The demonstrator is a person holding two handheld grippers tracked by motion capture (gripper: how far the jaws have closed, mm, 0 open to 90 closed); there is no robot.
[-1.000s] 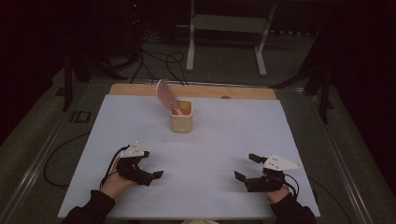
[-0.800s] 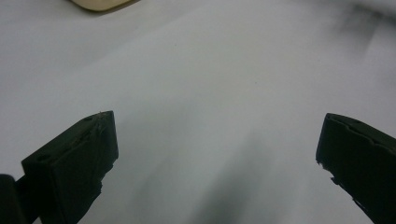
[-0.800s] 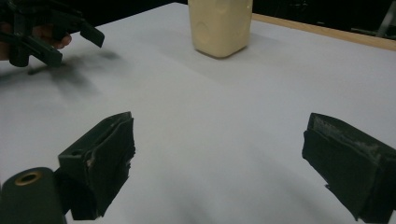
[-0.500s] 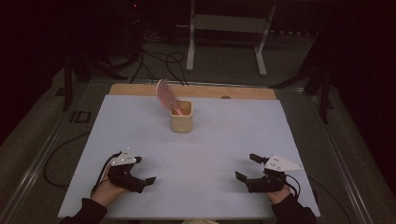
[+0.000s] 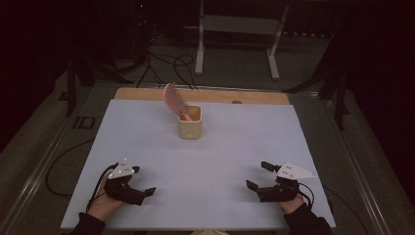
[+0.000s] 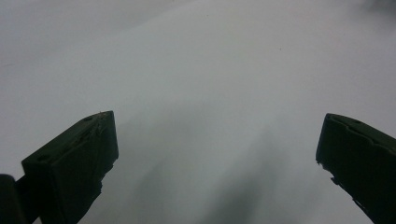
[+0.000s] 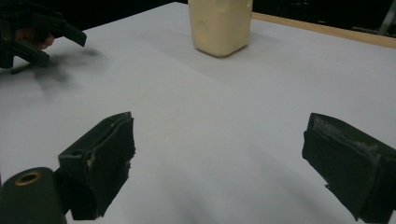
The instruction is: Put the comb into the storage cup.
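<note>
Both jaws are standing wide apart, gripping nothing.

I am holding the left gripper (image 5: 139, 182) and right gripper (image 5: 258, 176) low near the tabletop (image 5: 215, 156) front edge; well beyond them the cream cup (image 5: 190, 121) is carrying the pink hairbrush (image 5: 173, 100).

A cream, squarish cup (image 5: 190, 124) stands upright at the middle of the far half of the white worktop (image 5: 215, 161). A pink hairbrush (image 5: 174, 102) stands in it handle down, its ribbed head leaning out to the far left above the rim.
</note>
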